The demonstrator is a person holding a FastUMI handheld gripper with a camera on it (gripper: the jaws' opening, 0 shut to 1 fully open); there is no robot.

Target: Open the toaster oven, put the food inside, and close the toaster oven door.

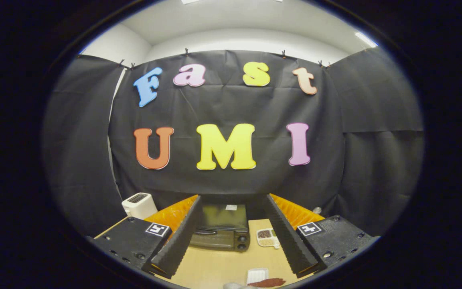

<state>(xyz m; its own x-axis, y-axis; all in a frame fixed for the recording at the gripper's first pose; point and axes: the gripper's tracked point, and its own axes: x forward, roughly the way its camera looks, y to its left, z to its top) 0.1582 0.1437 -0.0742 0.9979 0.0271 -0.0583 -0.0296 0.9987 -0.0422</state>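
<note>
Tongs [231, 237]: ridged fingers, 2 square markers

A: What do you see on the wooden table [215, 265]?
B: Far centre, your toaster oven [221, 226]; right of it a compartment dish [267, 237]. Far left, a white toaster [138, 205]. Near, a white tray [257, 275].

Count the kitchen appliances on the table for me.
2: the closed toaster oven beyond the open tongs, framed between them, and a white toaster farther back, beside one finger. Others may be hidden behind the fingers.
</note>
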